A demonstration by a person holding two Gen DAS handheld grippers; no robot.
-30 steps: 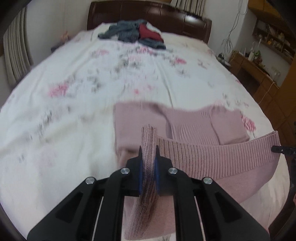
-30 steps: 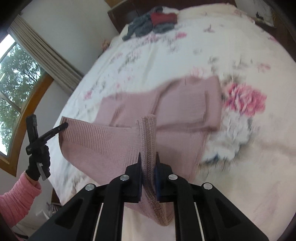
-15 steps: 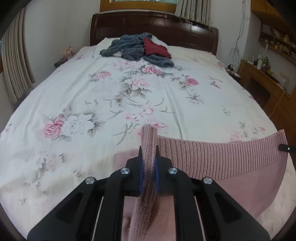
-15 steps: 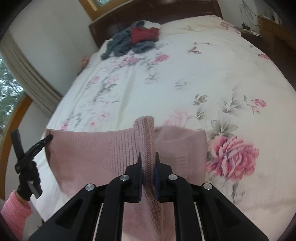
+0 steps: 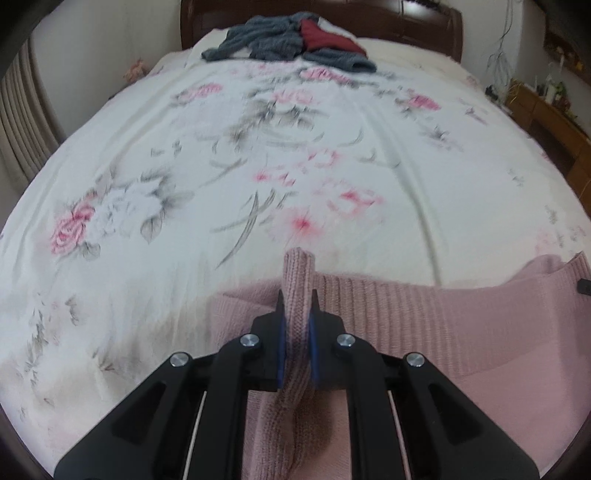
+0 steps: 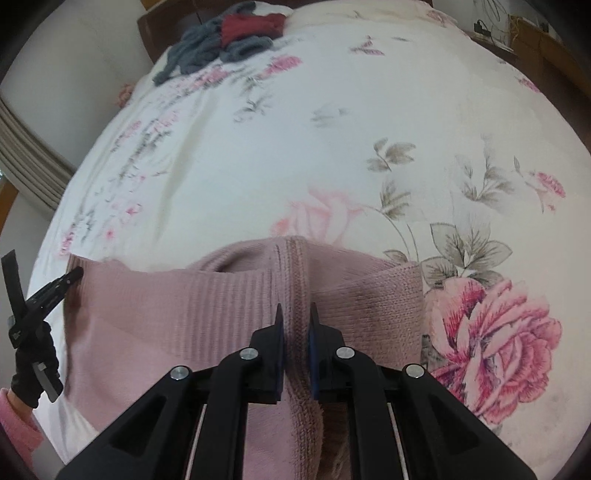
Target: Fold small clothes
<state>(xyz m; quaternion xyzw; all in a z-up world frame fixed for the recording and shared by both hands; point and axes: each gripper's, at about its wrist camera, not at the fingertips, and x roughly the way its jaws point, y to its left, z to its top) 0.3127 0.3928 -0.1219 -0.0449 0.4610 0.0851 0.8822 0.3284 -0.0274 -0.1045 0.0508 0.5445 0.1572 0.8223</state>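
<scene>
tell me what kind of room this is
Most likely a home bedroom: a wide bed with a floral sheet, a dark wooden headboard at its far end, and pleated curtains on the left.

Left gripper [image 5: 297, 308] clamped on pink sweater [image 5: 424, 317]; floral bedsheet [image 5: 258, 147] beyond; clothes pile [image 5: 291, 40] at twelve o'clock.

Pink ribbed knit sweater [image 5: 424, 325] lies on near edge of the floral-print white bedsheet [image 5: 221, 147]. L black two-finger gripper [image 5: 296, 314] at its left end, R black two-finger gripper [image 6: 294, 325] at right end, ribbed hem between them. Heap of grey and dark red clothes [image 5: 291, 40] far back, in front of the dark wooden headboard [image 5: 406, 18]. Wooden desk [image 5: 546, 114] right of bed.
</scene>
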